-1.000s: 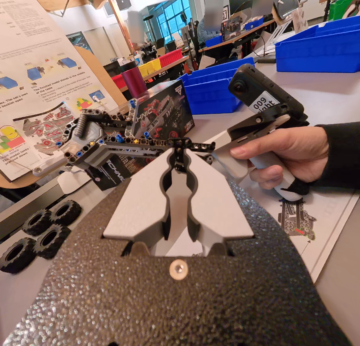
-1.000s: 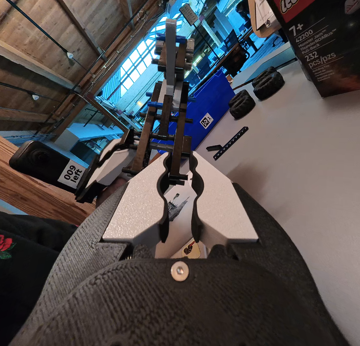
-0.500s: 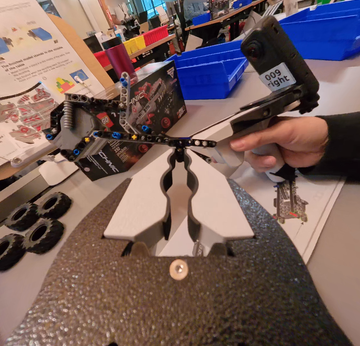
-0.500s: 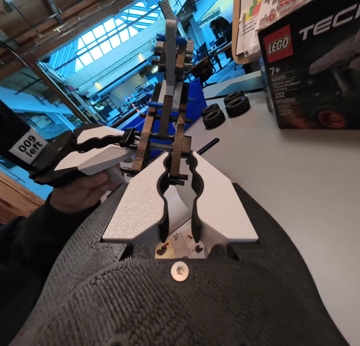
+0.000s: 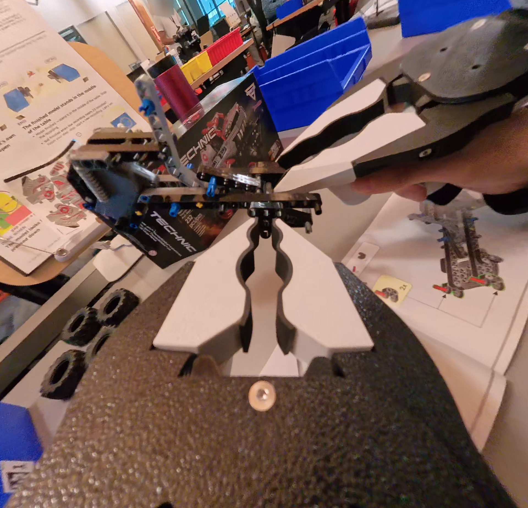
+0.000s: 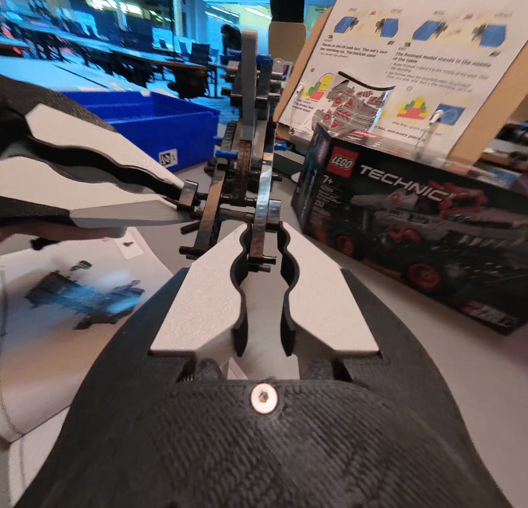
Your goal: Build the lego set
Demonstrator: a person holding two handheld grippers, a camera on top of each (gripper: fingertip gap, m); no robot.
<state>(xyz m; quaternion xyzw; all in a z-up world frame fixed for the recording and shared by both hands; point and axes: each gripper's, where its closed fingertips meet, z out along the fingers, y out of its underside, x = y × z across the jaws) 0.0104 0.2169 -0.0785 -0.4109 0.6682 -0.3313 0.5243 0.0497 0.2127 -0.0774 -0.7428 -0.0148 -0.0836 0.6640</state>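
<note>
Above the pale bench, both grey-fingered tools, left and right, clench the black beamed plastic chassis.

Glossy black plastic beams of the lego chassis catch light. The fingers look matt, pale and smooth; the gripper body is rough, speckled black. Tires are dull rubber; the box is printed cardboard.

Shared workshop or lab hall: long rows of worktops, blue parts bins (also red and yellow ones), instruction board propped upright
</note>
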